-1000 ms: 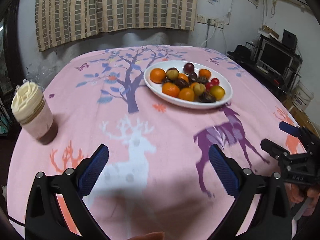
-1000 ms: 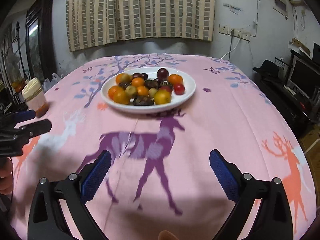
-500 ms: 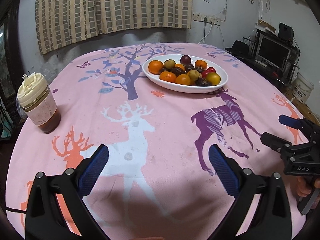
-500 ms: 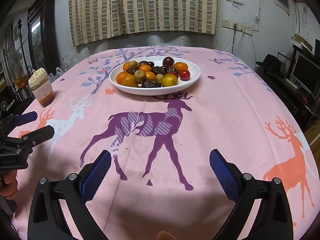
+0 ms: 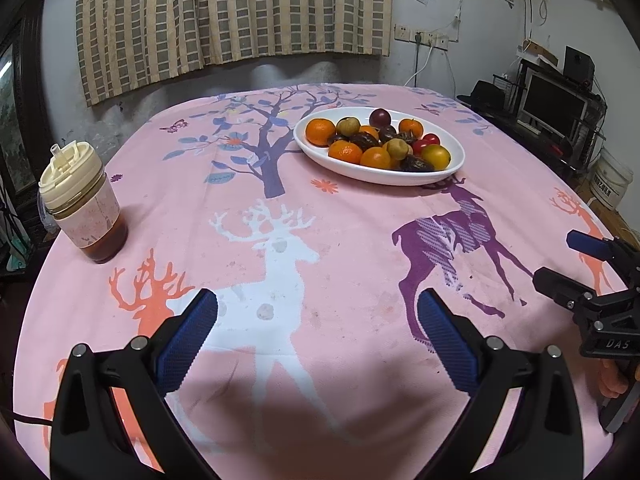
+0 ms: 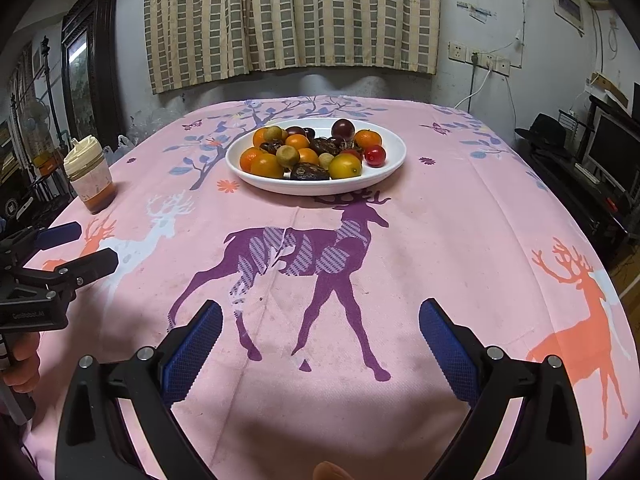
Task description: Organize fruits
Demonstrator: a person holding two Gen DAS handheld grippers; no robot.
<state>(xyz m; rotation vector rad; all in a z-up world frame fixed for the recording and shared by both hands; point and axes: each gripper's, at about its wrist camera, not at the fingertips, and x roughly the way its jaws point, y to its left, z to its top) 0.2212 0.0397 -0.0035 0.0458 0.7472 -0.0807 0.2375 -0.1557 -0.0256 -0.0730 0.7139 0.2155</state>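
- We had a round table under a pink tablecloth (image 5: 344, 240) printed with deer and a blue tree; it looked a bit stained near our end.
- Behind it was a grubby white wall with a checked curtain (image 6: 292, 16), and wall sockets (image 6: 478, 58) with a cable hanging down.
- Off to the right sat a monitor (image 5: 554, 100) on a cluttered dark shelf, and a dark framed mirror (image 6: 86, 76) stood on the left.
- The fruits (image 6: 308, 154) were all piled in a white oval plate (image 6: 394, 148) at the far middle of the table, well away from both grippers: oranges, a yellow one, a red one, a dark purple one and some wrinkly brown things we couldn't really identify.
- The room edges were smeared by the fisheye, so the shelf clutter was hard to read.
- Our left gripper (image 5: 316, 324) hung over the white deer, blue pads spread wide, nothing between them.
- Our right gripper (image 6: 320, 326) hung over the purple deer, also spread wide and holding nothing; each one poked into the other's view, partly cut off at the edge.
- A lidded cup (image 5: 82, 204) with brown liquid at the bottom stood near the left edge, well apart from the plate.
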